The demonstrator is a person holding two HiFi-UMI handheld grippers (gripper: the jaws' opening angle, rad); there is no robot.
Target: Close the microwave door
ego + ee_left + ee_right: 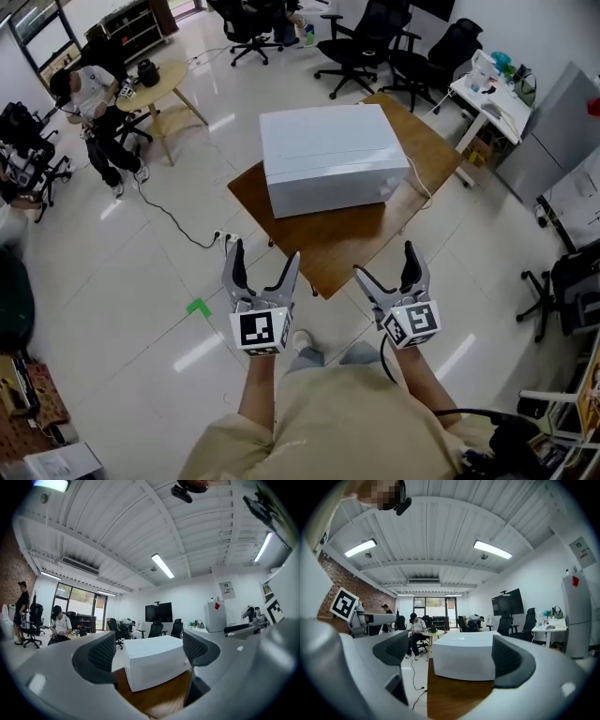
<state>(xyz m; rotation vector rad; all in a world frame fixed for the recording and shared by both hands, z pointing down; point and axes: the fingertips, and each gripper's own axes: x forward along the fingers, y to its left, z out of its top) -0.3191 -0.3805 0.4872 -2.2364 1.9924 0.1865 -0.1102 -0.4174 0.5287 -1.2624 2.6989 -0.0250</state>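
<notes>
hovering off the table (349, 246) corner, left gripper (263, 253) and right gripper (384, 260) gape empty; microwave (328, 155) looks shut, no push needed.

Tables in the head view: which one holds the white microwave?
The dark brown table nearest the person, with the microwave on top. The round pale table and the white desk stand farther off.

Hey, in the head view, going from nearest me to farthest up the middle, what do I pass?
Left claw and right claw, both open → brown table → white microwave → black office chairs.
</notes>
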